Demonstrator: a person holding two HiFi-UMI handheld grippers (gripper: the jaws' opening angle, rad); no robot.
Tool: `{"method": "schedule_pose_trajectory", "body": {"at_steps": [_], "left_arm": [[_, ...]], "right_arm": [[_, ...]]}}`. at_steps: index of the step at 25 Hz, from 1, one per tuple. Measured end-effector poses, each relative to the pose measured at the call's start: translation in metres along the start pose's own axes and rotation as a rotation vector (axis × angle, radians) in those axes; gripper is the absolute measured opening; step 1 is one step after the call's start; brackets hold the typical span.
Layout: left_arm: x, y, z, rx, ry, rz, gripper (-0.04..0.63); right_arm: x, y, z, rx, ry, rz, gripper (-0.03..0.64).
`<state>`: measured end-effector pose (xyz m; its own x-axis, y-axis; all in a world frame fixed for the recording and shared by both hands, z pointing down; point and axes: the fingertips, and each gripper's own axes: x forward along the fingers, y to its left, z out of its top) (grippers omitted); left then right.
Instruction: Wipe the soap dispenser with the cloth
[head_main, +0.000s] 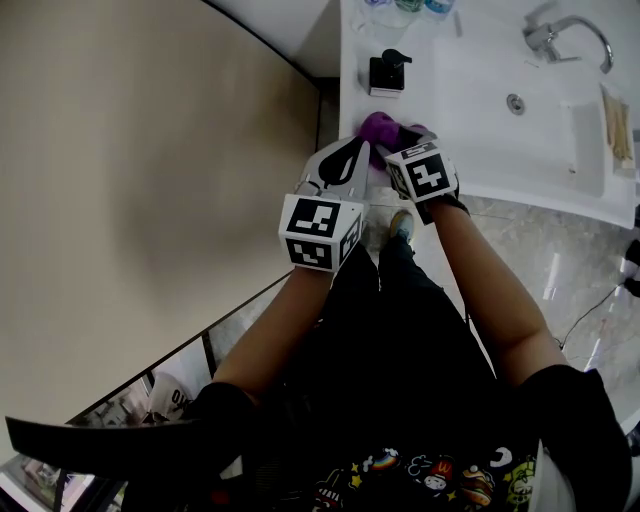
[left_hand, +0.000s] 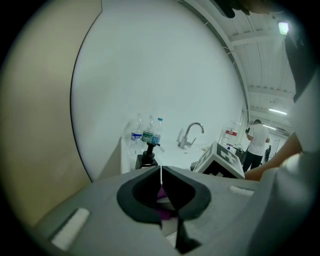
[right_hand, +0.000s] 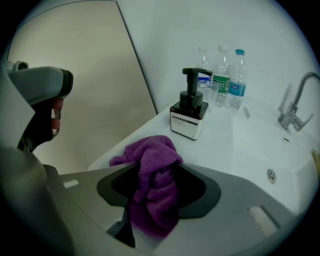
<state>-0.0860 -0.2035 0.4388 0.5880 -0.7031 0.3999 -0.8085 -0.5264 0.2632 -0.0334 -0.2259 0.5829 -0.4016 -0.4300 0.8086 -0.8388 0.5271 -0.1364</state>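
Observation:
The black pump soap dispenser (head_main: 386, 72) (right_hand: 190, 117) (left_hand: 147, 156) stands on the white counter (head_main: 440, 80), near its left edge. A crumpled purple cloth (head_main: 378, 128) (right_hand: 152, 175) lies at the counter's front edge, short of the dispenser. My right gripper (right_hand: 155, 185) (head_main: 402, 140) points down at it; its jaws stand wide with the cloth bunched loosely between them. My left gripper (left_hand: 161, 172) (head_main: 362, 150) sits just left of it, jaws shut tip to tip. A bit of purple cloth (left_hand: 162, 197) shows through the hollow behind those tips.
Three water bottles (right_hand: 222, 77) (left_hand: 147, 131) stand at the back of the counter behind the dispenser. The sink basin (head_main: 540, 110) and faucet (head_main: 565, 35) (right_hand: 295, 107) lie to the right. A beige wall (head_main: 150, 180) borders the left. A person in white (left_hand: 257, 142) stands far off.

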Motion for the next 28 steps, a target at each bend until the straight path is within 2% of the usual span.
{"method": "schedule_pose_trajectory", "body": {"at_steps": [3, 7, 13, 19, 23, 28], "left_arm": [[0.001, 0.006, -0.001, -0.007, 0.001, 0.021, 0.002], [0.003, 0.010, -0.005, -0.024, 0.006, 0.035, 0.002], [0.006, 0.006, -0.007, -0.026, 0.020, 0.037, 0.002], [0.012, -0.002, -0.003, -0.005, 0.030, 0.029, 0.002], [0.019, -0.013, 0.001, 0.016, 0.035, 0.031, 0.002], [0.016, -0.023, 0.005, 0.044, 0.051, 0.063, 0.002]], "right_arm": [[0.005, 0.005, -0.001, -0.045, 0.028, 0.001, 0.230], [0.009, 0.008, -0.001, -0.071, 0.023, 0.004, 0.177], [0.000, 0.003, 0.005, -0.029, -0.043, 0.044, 0.117], [-0.023, -0.029, 0.027, 0.030, -0.124, 0.020, 0.110], [-0.028, -0.062, 0.042, 0.008, -0.155, -0.020, 0.110], [-0.032, -0.086, 0.067, -0.002, -0.208, -0.030, 0.110]]}}
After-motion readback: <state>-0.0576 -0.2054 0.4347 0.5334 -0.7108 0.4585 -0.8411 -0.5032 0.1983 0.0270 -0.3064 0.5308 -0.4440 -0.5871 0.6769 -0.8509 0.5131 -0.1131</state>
